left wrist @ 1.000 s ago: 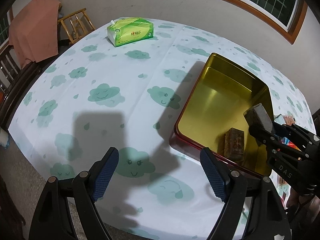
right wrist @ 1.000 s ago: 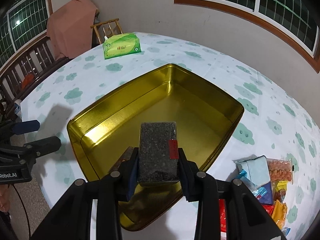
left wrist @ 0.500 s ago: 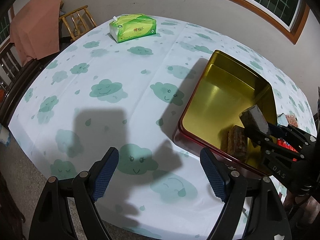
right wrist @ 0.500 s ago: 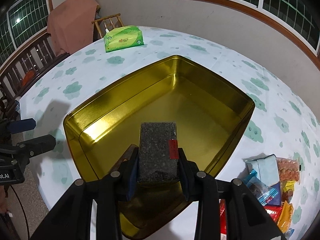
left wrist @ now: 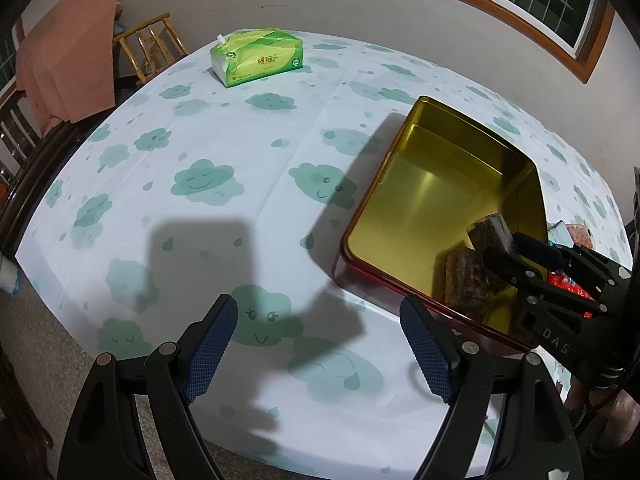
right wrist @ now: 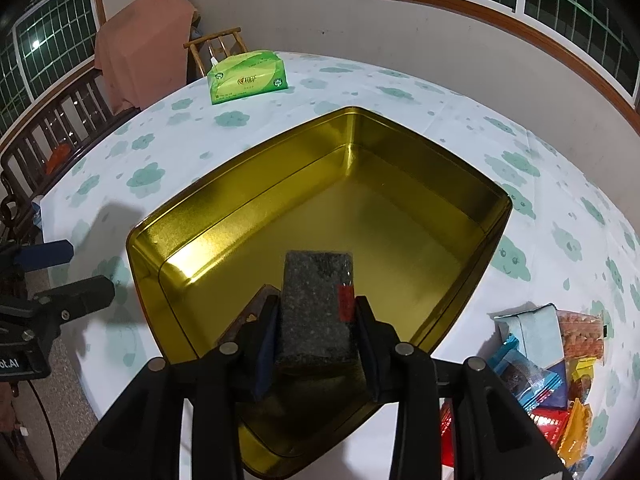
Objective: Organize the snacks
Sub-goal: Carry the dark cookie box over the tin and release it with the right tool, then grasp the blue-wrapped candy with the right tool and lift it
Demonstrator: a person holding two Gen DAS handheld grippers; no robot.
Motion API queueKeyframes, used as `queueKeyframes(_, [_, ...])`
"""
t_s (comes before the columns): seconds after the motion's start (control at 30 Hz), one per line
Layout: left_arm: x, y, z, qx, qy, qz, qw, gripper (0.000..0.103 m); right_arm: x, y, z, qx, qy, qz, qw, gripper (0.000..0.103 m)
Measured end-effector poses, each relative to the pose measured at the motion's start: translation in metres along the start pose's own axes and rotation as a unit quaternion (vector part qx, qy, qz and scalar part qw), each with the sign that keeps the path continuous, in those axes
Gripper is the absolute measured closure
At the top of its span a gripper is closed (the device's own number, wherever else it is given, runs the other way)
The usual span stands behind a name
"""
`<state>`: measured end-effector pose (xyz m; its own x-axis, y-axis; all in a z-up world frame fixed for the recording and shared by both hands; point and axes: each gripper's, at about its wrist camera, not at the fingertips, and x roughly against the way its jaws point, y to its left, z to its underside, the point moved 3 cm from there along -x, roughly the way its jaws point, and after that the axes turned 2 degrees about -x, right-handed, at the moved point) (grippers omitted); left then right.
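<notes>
A gold tin (right wrist: pixel 400 216) with a red outside stands open on the cloud-print tablecloth; in the left wrist view the tin (left wrist: pixel 420 200) is at the right. My right gripper (right wrist: pixel 316 300) is low over its near corner with a dark speckled snack block (right wrist: pixel 316 304) between its pads. Its jaws are opening, and the pads still look to touch the block. A brown snack pack (left wrist: pixel 464 276) lies in the tin just left of the block (left wrist: pixel 490 232). My left gripper (left wrist: pixel 316 302) hovers open and empty above the tablecloth, left of the tin.
A pile of wrapped snacks (right wrist: pixel 540 360) lies on the table right of the tin. A green tissue pack (left wrist: pixel 258 56) sits at the far side. Beyond the table's edge stand a wooden chair (left wrist: pixel 148 48) and a cloth-draped bench (left wrist: pixel 64 68).
The right gripper has sunk lower into the tin with the dark block, and its fingers stand slightly wider apart. The left gripper has stayed where it was.
</notes>
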<state>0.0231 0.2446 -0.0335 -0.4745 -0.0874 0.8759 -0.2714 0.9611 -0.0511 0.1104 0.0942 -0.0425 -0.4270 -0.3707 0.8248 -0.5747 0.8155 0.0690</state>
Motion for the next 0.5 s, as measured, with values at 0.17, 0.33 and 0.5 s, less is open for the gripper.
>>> queueKeyframes(0.17, [0.004,-0.008,-0.001,-0.009,-0.004,0.002,1.0,0.023,0.01,-0.006,0.0,-0.01,-0.01,-0.007,1.0,0.064])
queueKeyframes(0.33, [0.012,-0.021,-0.003,-0.022,-0.013,0.007,0.9997,0.023,0.027,-0.011,0.002,-0.013,-0.025,-0.011,1.0,0.064])
queueKeyframes(0.5, [0.02,-0.04,-0.002,-0.042,-0.021,0.015,0.9988,0.023,0.049,-0.025,0.01,-0.023,-0.042,-0.007,0.999,0.064])
